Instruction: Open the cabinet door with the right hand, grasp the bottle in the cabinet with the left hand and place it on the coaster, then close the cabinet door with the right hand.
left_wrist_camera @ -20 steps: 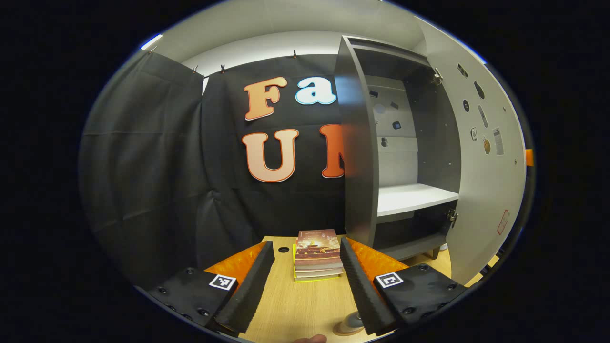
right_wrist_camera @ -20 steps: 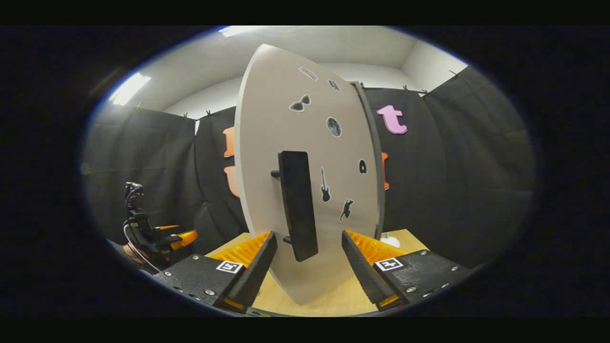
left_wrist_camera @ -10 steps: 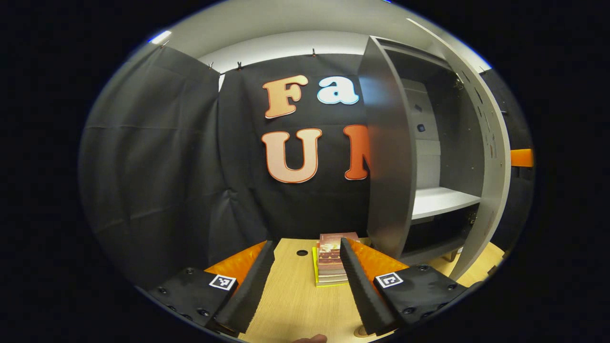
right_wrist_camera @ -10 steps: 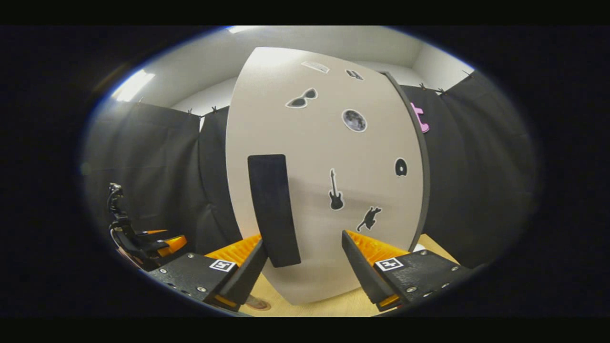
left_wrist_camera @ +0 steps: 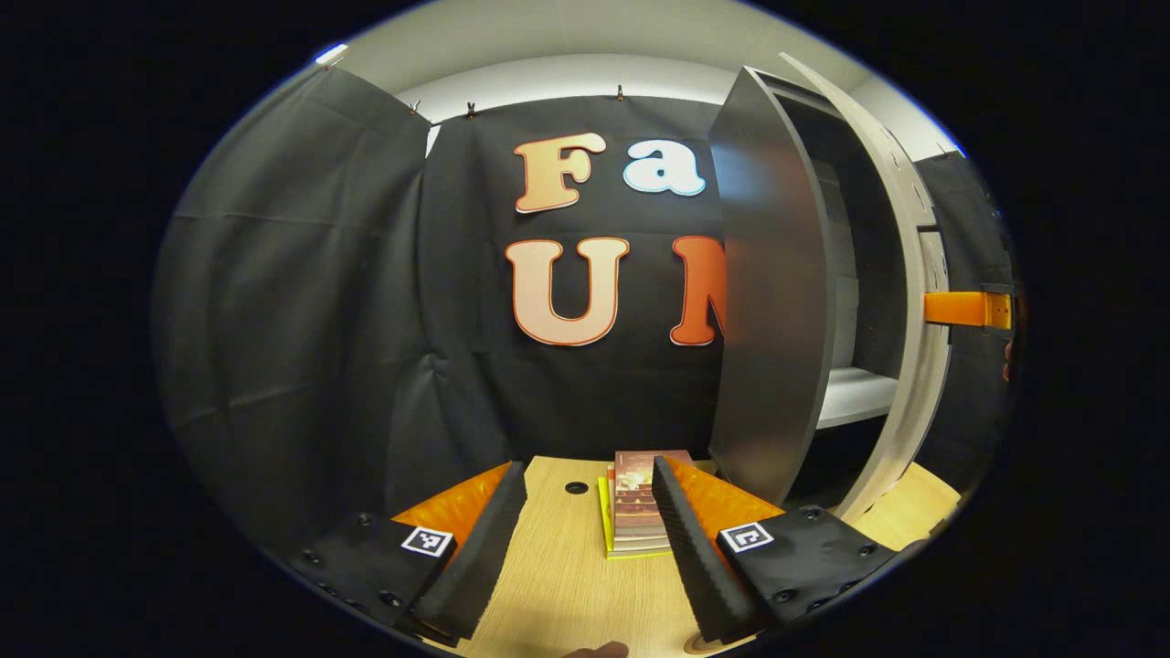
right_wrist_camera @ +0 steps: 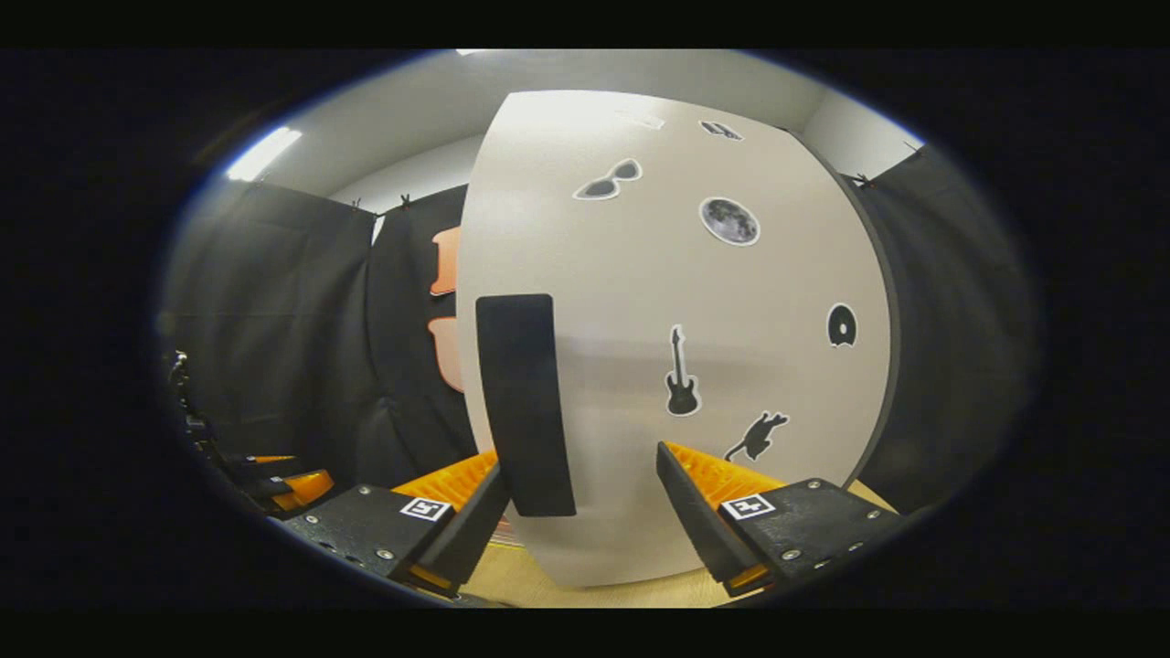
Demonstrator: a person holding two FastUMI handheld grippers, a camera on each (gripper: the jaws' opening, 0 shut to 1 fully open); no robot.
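The cabinet door (right_wrist_camera: 676,347), pale grey with small dark stickers on its face, stands nearly shut in the right gripper view, its black handle (right_wrist_camera: 526,402) upright near its left edge. The right gripper (right_wrist_camera: 580,507) sits just in front of it with its jaws spread wide, holding nothing; the handle's lower end hangs just beside the left finger, and whether they touch cannot be told. In the left gripper view the same door (left_wrist_camera: 914,302) is seen edge-on at the right, still a narrow gap away from the dark cabinet (left_wrist_camera: 772,311), and a strip of white shelf (left_wrist_camera: 855,397) shows through that gap. The left gripper (left_wrist_camera: 585,539) hovers low over the light wooden surface (left_wrist_camera: 558,585) with its jaws wide and empty. A stack of books (left_wrist_camera: 635,498) lies flat on the surface just beyond the fingertips, near the cabinet's front corner, and a small round hole (left_wrist_camera: 576,487) shows in the surface to its left. A thin sliver of the coaster (left_wrist_camera: 695,645) peeks out beneath the right finger at the bottom edge; the bottle on it cannot be made out. Black cloth closes the booth behind and to the left, under a white ceiling. The left half of the surface lies open.
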